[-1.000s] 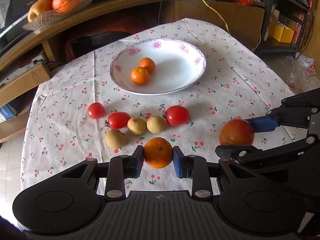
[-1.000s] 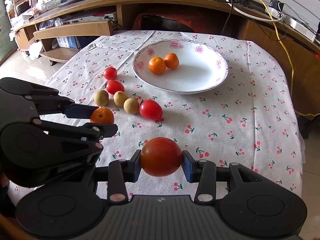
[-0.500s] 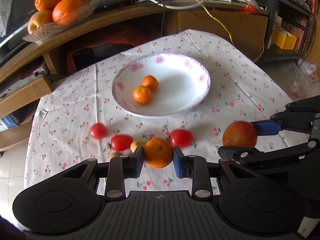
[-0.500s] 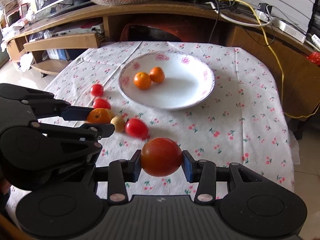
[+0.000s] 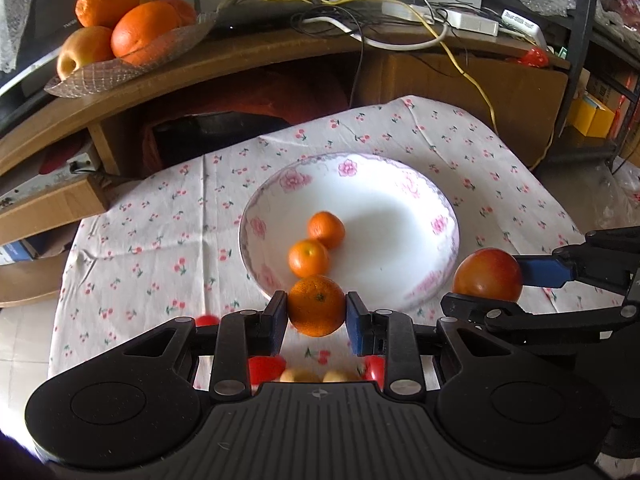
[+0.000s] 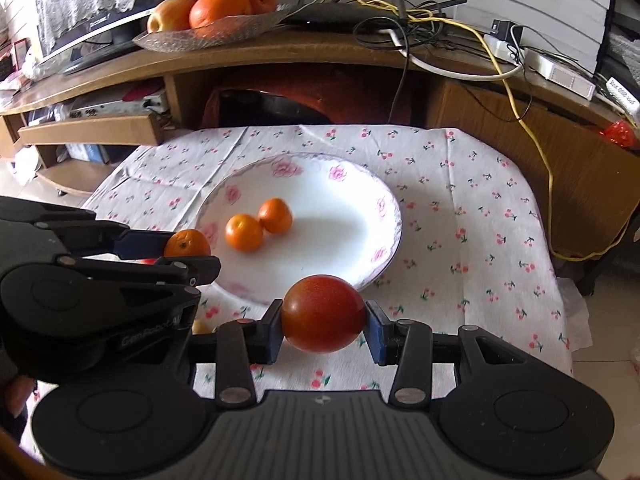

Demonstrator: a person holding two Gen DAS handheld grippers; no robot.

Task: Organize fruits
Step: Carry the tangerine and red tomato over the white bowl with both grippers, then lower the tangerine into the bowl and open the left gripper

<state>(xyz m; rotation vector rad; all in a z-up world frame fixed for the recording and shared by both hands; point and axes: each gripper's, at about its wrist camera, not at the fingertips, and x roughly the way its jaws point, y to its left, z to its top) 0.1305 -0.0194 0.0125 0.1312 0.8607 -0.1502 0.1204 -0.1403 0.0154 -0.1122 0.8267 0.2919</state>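
Left wrist view: left tongs (image 5: 317,312) clamp a tangerine (image 5: 317,306) — right tongs (image 6: 323,320) clamp a tomato (image 6: 323,314).

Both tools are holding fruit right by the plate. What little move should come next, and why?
Probably ease the left tool forward a bit, so its orange hangs over the plate, then let go. The orange sits only at the near rim now, and two small oranges already lie inside. The right tool with the red fruit is at the rim too, so it could follow.
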